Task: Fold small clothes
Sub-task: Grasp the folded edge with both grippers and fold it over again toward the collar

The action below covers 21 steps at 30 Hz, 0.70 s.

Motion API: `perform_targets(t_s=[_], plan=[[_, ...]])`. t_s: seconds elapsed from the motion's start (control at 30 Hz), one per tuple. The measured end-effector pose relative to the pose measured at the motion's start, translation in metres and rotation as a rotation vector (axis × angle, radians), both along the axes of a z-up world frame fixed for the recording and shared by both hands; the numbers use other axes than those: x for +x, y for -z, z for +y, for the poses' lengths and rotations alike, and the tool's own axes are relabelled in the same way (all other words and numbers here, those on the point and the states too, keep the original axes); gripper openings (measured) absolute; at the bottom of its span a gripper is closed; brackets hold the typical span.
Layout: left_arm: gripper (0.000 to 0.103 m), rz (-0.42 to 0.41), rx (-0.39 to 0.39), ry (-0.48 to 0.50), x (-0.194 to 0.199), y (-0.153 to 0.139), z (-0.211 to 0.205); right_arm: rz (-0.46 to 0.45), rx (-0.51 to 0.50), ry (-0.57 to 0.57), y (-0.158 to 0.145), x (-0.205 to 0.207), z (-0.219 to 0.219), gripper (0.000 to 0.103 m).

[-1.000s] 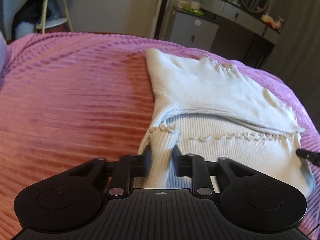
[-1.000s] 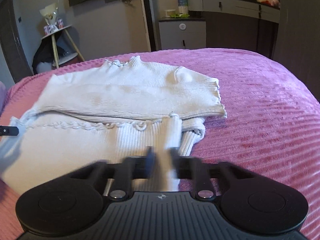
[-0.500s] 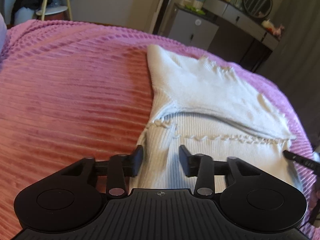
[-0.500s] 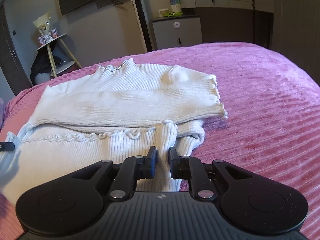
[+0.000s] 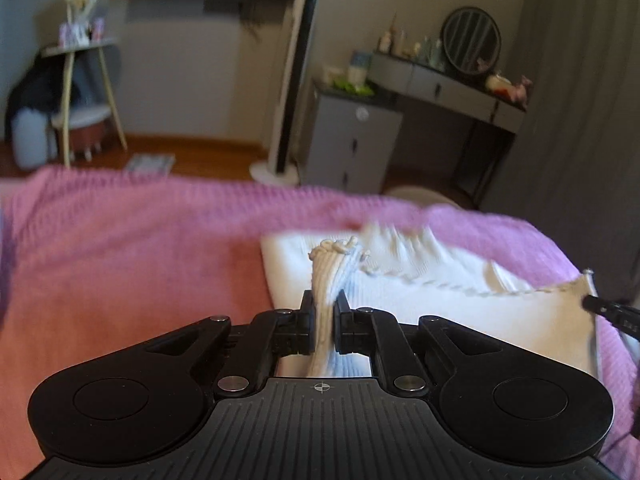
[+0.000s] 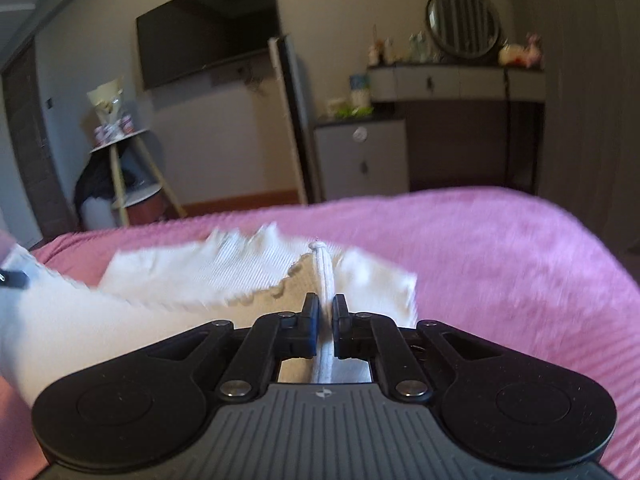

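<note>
Left tool clamped tight on a bunched fold of the white ribbed knit sweater's hem, having just closed on it; right tool likewise pinched shut on a ridge of the same hem at the garment's other side. Sweater lay partly folded on the pink ribbed bedspread, its near edge raised off the bed between both tools.

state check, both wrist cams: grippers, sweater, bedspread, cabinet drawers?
Left gripper: shut on the sweater's hem.
Right gripper: shut on the hem's other corner.
White ribbed knit sweater: near edge lifted off the bed, far part lying flat.
Pink ribbed bedspread: spread flat.
Grey cabinet drawers: closed.
</note>
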<state>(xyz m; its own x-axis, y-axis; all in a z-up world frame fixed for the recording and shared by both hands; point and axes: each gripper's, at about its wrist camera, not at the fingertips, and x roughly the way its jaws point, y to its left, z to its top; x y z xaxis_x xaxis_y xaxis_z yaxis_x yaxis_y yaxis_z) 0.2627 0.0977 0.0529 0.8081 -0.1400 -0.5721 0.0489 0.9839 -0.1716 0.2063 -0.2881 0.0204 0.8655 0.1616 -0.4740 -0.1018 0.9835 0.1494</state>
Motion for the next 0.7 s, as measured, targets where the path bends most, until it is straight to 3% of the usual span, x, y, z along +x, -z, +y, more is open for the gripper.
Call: perform_targets(t_s=[0.17,0.33,0.43,0.47,0.57,0.67,0.7], plan=[[0.010,0.032,0.010,-0.051,0.062,0.020,-0.009,-0.004,-0.037,0.083,-0.002,0.055,-0.004,0.006],[0.012,0.156,0.015,-0.036,0.097,0.068,-0.018,0.107,-0.040,0.067,0.030,0.096,-0.003,0.007],[0.029,0.192,0.027,-0.011,0.097,0.081,-0.019,0.176,-0.057,0.064,0.048,0.108,-0.003,0.012],[0.029,0.194,0.033,0.012,0.097,0.083,-0.019,0.187,-0.042,0.064,0.052,0.110,-0.005,0.015],[0.026,0.198,0.060,0.050,0.096,0.082,-0.018,0.217,0.034,0.061,0.060,0.113,-0.012,0.017],[0.012,0.199,0.068,0.046,0.096,0.081,-0.016,0.228,0.112,0.039,0.060,0.115,-0.018,0.016],[0.011,0.194,0.066,0.048,0.097,0.079,-0.016,0.230,0.126,0.022,0.060,0.114,-0.018,0.011]])
